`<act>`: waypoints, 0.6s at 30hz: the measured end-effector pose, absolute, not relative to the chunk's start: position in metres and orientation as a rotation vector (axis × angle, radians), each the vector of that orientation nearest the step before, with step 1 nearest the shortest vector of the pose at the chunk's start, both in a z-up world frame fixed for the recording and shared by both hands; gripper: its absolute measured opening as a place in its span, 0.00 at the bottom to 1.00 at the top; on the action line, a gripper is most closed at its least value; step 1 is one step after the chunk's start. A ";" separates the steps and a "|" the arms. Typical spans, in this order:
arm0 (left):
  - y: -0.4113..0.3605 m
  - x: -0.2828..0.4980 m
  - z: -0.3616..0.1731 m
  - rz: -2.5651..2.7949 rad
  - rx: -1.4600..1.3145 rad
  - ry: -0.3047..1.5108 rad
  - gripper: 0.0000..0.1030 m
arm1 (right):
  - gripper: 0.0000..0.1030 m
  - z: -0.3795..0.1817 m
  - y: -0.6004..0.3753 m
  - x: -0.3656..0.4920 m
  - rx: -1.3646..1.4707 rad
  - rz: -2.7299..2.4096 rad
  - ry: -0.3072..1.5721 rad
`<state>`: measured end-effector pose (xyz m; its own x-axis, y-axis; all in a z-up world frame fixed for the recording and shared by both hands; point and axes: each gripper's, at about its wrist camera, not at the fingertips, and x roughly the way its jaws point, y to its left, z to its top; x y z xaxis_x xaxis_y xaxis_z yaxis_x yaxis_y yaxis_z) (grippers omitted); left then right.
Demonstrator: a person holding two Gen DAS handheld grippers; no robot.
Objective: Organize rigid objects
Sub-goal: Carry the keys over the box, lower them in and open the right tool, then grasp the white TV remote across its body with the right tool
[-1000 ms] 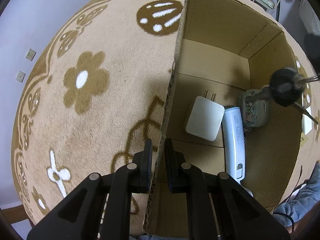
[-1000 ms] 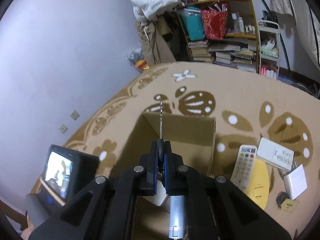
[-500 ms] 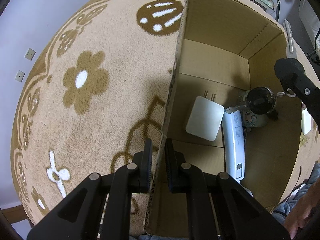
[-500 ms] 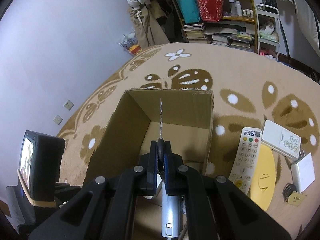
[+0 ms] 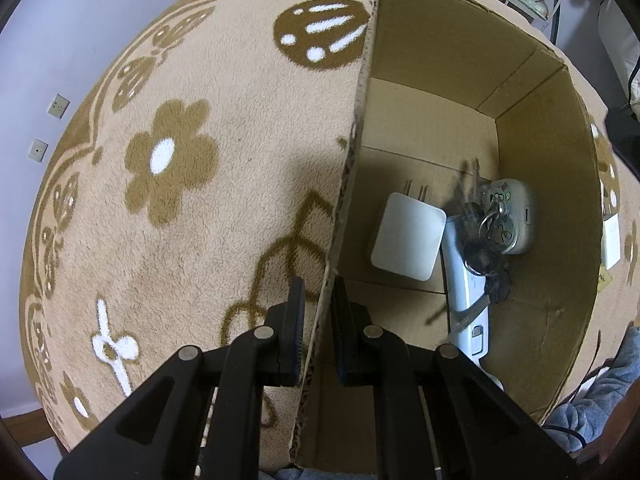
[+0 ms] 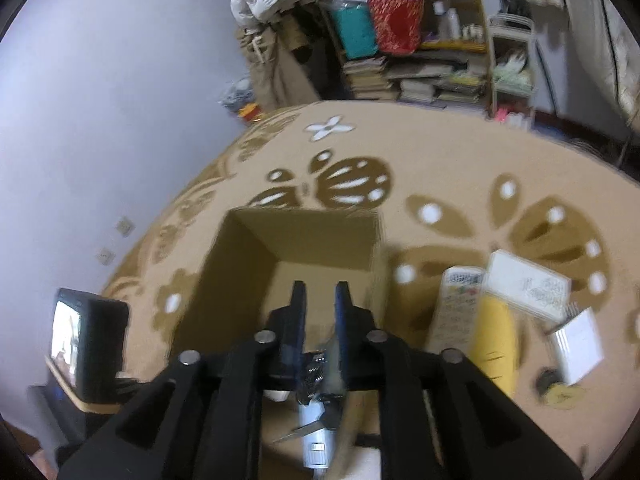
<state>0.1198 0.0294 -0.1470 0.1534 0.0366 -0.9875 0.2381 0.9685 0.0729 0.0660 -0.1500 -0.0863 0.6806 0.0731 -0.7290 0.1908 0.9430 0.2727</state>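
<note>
An open cardboard box (image 5: pixel 440 52) stands on the carpet. My left gripper (image 5: pixel 316 300) is shut on the box's near left wall. Inside lie a white charger (image 5: pixel 408 236), a white-grey remote (image 5: pixel 468 300), a small patterned case (image 5: pixel 516 216) and a bunch of keys (image 5: pixel 484 248), blurred, on top of them. My right gripper (image 6: pixel 320 304) is open and empty above the box (image 6: pixel 304 236); the keys (image 6: pixel 316 372) and remote (image 6: pixel 316 440) show below its fingers.
On the carpet right of the box lie a white remote (image 6: pixel 452 304), a yellow object (image 6: pixel 496 332), a white panel (image 6: pixel 528 284), a white adapter (image 6: pixel 580 340) and a small dark item (image 6: pixel 548 380). Shelves (image 6: pixel 420 40) with clutter stand at the back. A small screen (image 6: pixel 76 336) sits at left.
My right gripper opened and let go of the keys, which dropped into the box onto the remote and case. It has risen. The left gripper has not moved.
</note>
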 end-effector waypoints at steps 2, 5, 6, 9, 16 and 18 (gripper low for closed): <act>0.029 0.120 -0.147 -0.146 0.233 1.413 0.11 | 0.36 -0.083 -0.155 0.064 0.345 -0.086 0.811; 0.030 0.121 -0.147 -0.147 0.234 1.413 0.12 | 0.59 -0.082 -0.167 0.061 0.363 -0.108 0.798; 0.029 0.120 -0.148 -0.147 0.233 1.413 0.12 | 0.64 -0.082 -0.170 0.060 0.365 -0.117 0.799; 0.029 0.120 -0.148 -0.147 0.234 1.414 0.12 | 0.72 -0.086 -0.184 0.053 0.372 -0.158 0.812; 0.028 0.119 -0.146 -0.140 0.241 1.407 0.12 | 0.86 -0.108 -0.210 0.038 0.414 -0.235 0.860; 0.027 0.118 -0.145 -0.140 0.247 1.404 0.12 | 0.86 -0.115 -0.217 0.036 0.429 -0.248 0.881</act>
